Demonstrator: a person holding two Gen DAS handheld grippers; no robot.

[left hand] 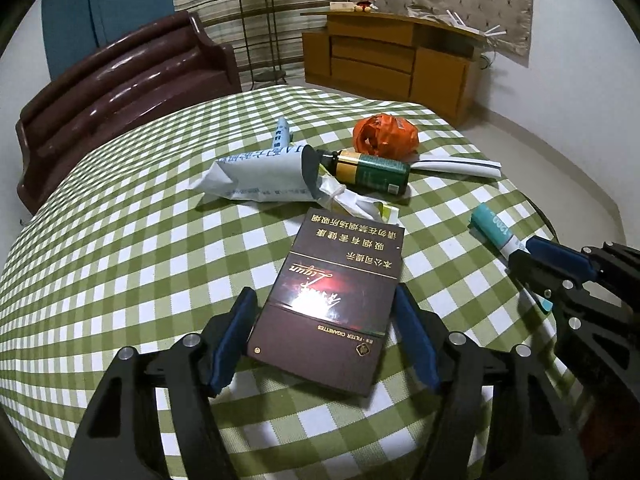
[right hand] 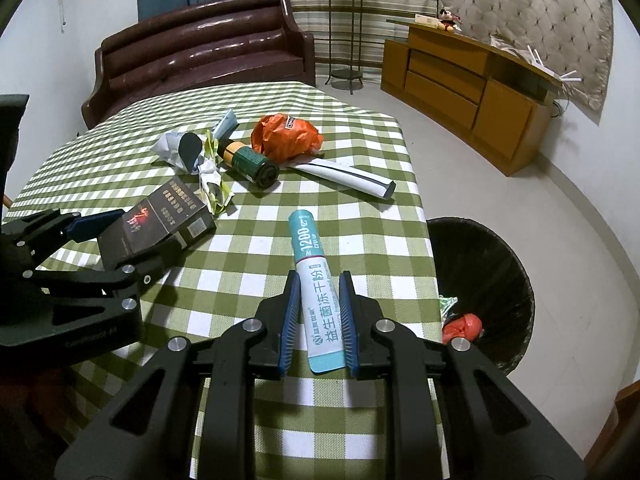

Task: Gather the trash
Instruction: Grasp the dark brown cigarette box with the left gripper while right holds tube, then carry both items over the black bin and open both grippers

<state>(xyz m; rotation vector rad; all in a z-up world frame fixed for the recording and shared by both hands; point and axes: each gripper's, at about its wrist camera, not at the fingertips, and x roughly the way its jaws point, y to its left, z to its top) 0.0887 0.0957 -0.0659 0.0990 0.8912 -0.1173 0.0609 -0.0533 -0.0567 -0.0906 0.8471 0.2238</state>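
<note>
Left gripper [left hand: 326, 336] straddling dark cigarette carton [left hand: 332, 300] lying on green-checked tablecloth [left hand: 120, 240]; jaws released, pads just beside carton's long edges, whether touching cannot tell. Right gripper [right hand: 320, 320] clenching on teal-and-white powder sachet [right hand: 316, 280], sachet's teal end pointing toward 12 o'clock. Black trash bin [right hand: 500, 280] standing at 3 o'clock off table edge. Orange crumpled bag [right hand: 286, 138], green bottle [right hand: 250, 162] lying at 12 o'clock.

Dark cigarette carton [left hand: 332, 300], at 6 o'clock in the left wrist view: "FILTER CIGARETTES" along its near edge, a cursive word resembling "Liqun", and the warning "本公司提示 吸烟有害健康 请勿在禁烟场所吸烟", all reading upside down. Teal-and-white sachet [right hand: 318, 292], centre of the right wrist view: "1200", "CFU" partly legible, and "益生菌冻干粉". Print on the remaining wrappers is illegible.
</note>
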